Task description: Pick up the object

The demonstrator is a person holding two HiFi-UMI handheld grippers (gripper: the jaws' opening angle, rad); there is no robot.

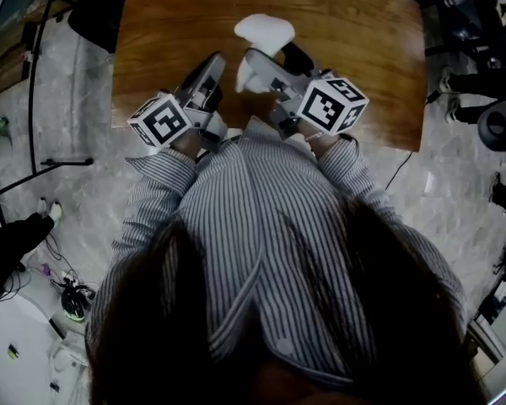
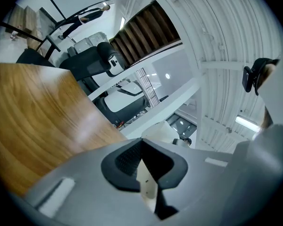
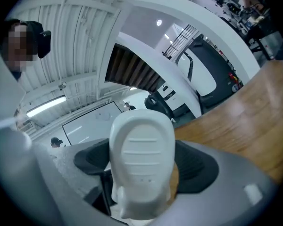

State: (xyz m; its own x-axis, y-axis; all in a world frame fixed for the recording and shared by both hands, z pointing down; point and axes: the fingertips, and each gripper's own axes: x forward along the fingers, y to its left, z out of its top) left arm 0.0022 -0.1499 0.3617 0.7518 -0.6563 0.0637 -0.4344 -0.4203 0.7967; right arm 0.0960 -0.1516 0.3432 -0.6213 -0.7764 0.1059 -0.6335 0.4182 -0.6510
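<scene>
Gripping white object [image 3: 141, 126]: right hand-held gripper [image 3: 142, 171]; ridges [image 3: 140, 150] unseen head view.
</scene>
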